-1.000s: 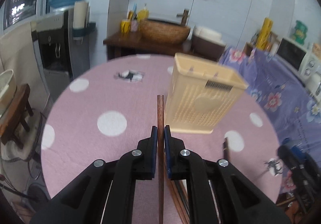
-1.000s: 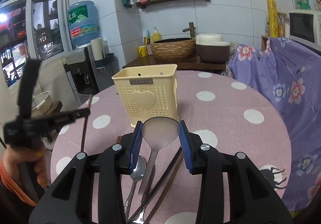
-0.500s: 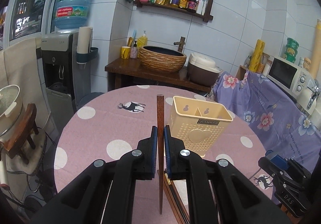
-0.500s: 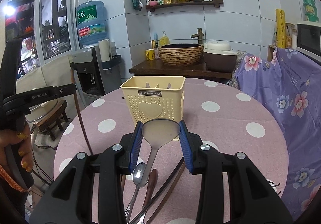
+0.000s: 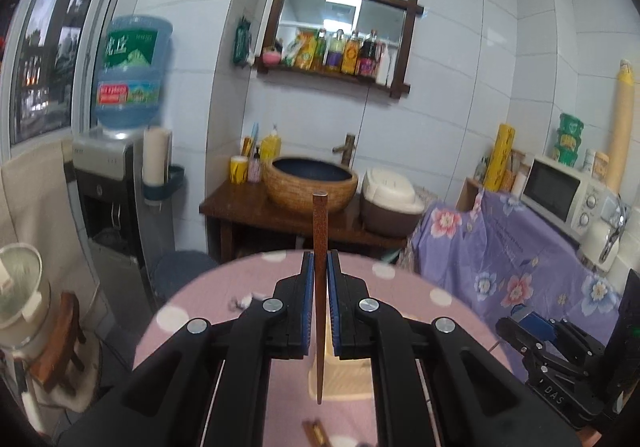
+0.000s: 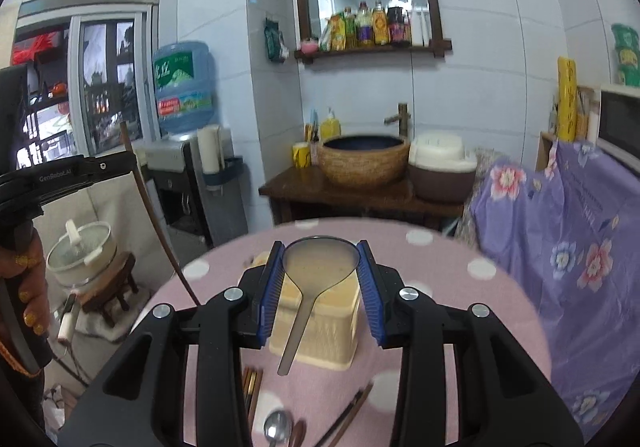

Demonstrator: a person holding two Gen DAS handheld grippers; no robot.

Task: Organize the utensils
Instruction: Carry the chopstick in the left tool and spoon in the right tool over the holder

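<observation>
At the left of the right wrist view, the left gripper (image 6: 120, 167) shows only as a black bar with a thin brown chopstick (image 6: 160, 215) running from it down and to the right toward the table edge; in its own view the left gripper (image 5: 319, 303) is closed narrow on that chopstick (image 5: 319, 287), which stands in the centre of the frame, long axis nearly vertical, blunt square end up, thin tip down over the cream utensil holder (image 5: 340, 371). Held this way it could pivot or slip between the flat pads, so the tip may strike the holder's rim and skid off onto the pink dotted table (image 5: 200, 327), in my judgement. In the centre of the right wrist view, the right gripper (image 6: 320, 275) is closed on the bowl of a pale ladle (image 6: 320, 263), bowl up, handle hanging down and slightly left in front of the holder (image 6: 336, 327). Pinching the round bowl by its edges looks insecure; it could rotate or drop. Both grippers aiming at one holder also risks a collision. At the bottom of that frame, a metal spoon (image 6: 277, 427) and more chopsticks (image 6: 348, 415) lie on the table, yet to be sorted.
</observation>
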